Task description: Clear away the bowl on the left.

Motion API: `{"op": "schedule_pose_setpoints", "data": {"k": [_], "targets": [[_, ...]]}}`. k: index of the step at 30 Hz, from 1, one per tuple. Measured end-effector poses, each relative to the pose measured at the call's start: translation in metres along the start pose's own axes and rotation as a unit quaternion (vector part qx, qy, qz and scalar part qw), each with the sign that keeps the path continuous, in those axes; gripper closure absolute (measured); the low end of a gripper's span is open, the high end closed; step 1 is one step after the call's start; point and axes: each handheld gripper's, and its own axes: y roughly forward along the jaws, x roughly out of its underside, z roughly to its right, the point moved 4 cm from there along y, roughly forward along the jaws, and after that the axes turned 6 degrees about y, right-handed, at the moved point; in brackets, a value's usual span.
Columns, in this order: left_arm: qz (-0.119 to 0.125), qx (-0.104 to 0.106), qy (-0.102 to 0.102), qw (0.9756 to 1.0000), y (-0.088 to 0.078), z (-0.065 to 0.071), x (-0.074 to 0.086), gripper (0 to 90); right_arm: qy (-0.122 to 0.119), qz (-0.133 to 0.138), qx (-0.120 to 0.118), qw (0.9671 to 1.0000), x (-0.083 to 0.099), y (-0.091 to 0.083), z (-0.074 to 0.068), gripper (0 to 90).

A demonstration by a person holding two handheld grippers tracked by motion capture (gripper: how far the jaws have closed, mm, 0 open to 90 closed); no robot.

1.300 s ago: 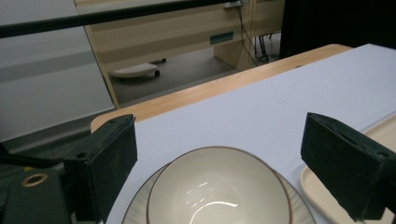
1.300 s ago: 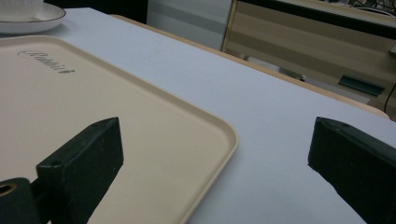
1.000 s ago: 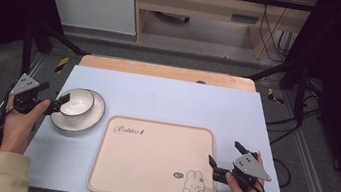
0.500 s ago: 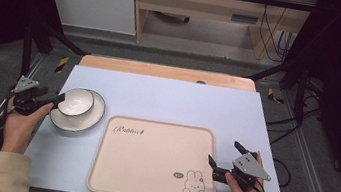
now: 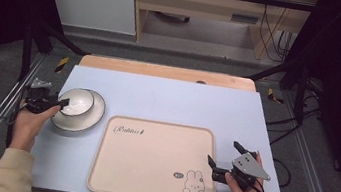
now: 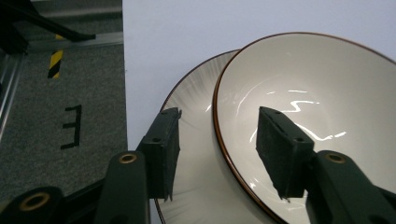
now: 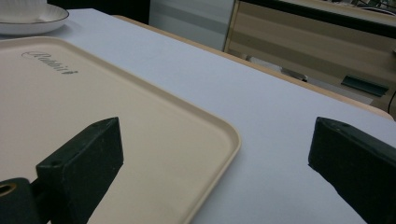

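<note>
A white bowl with a dark rim sits in a white plate at the table's left. My left gripper reaches it from the left. In the left gripper view the bowl's near rim runs between the jaws of that gripper, one finger over the plate, the other inside the bowl. The jaws have just been closing, and a gap remains on both sides of the rim. A beige rabbit tray lies centre-front. My right gripper is open, straddling the tray's right edge.
The light blue table top has bare room behind the tray and at the right. A wooden strip borders its far edge. Metal frame rails run along both sides, and furniture stands beyond.
The left gripper's jaws have narrowed around the bowl's rim and the hand has edged slightly toward the bowl. The right gripper, tray, bowl and plate have stayed put.
</note>
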Motion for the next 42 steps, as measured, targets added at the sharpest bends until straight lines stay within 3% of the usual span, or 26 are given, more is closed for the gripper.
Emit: {"op": "schedule_pose_setpoints", "data": {"k": [2, 8, 12, 14, 17, 19, 20, 22, 25, 27, 30, 31, 36, 42], "targets": [[-0.006, 0.0, 0.013, 0.9999, 0.004, -0.003, -0.001, 55.1, -0.001, -0.001, -0.001, 1.0, 0.0, 0.0, -0.001, 3.3], [-0.031, 0.004, 0.015, 0.9994, 0.012, -0.003, 0.0, 61.6, 0.0, -0.001, -0.001, 1.0, 0.0, 0.0, 0.0, 3.3], [-0.034, 0.015, 0.01, 0.9993, 0.014, -0.003, -0.002, 71.5, -0.001, -0.002, -0.003, 1.0, 0.0, 0.0, 0.0, 3.3], [-0.043, 0.033, 0.001, 0.9985, 0.016, 0.0, -0.002, 77.2, -0.003, -0.004, -0.004, 1.0, 0.001, 0.0, -0.001, 3.3], [-0.047, 0.03, 0.002, 0.9985, 0.014, 0.0, -0.002, 80.6, -0.01, -0.008, 0.0, 0.9999, 0.001, 0.0, 0.0, 3.4], [-0.042, 0.044, -0.019, 0.998, 0.013, 0.0, -0.001, 81.6, -0.012, -0.007, 0.003, 0.9999, 0.001, -0.001, 0.001, 3.3], [-0.041, 0.039, -0.013, 0.9983, 0.011, -0.001, -0.001, 82.4, -0.01, -0.007, 0.004, 0.9999, 0.001, -0.001, 0.002, 3.3], [-0.036, 0.043, -0.027, 0.9981, 0.009, 0.0, 0.0, 82.6, -0.01, -0.008, 0.006, 0.9999, 0.001, -0.002, 0.003, 3.3], [-0.02, 0.044, -0.021, 0.9986, 0.006, 0.0, -0.002, 82.7, -0.005, -0.006, 0.009, 0.9999, 0.001, -0.001, 0.004, 3.3], [-0.005, 0.055, -0.04, 0.9977, 0.001, 0.001, -0.003, 81.9, 0.004, -0.002, 0.013, 0.9999, 0.001, -0.001, 0.006, 3.3], [0.003, 0.053, -0.031, 0.9981, 0.0, 0.001, -0.007, 81.9, 0.006, 0.001, 0.017, 0.9998, -0.001, -0.003, 0.007, 3.3], [0.012, 0.057, -0.039, 0.9976, -0.002, 0.002, -0.009, 81.9, 0.019, 0.013, 0.021, 0.9995, -0.003, -0.003, 0.009, 3.3], [0.021, 0.059, -0.044, 0.9971, -0.007, 0.003, -0.013, 82.0, 0.028, 0.025, 0.021, 0.9991, -0.005, -0.002, 0.011, 3.6], [0.022, 0.054, -0.043, 0.9974, -0.01, 0.004, -0.014, 81.9, 0.014, 0.027, 0.02, 0.9994, -0.006, -0.004, 0.01, 4.4]]}}
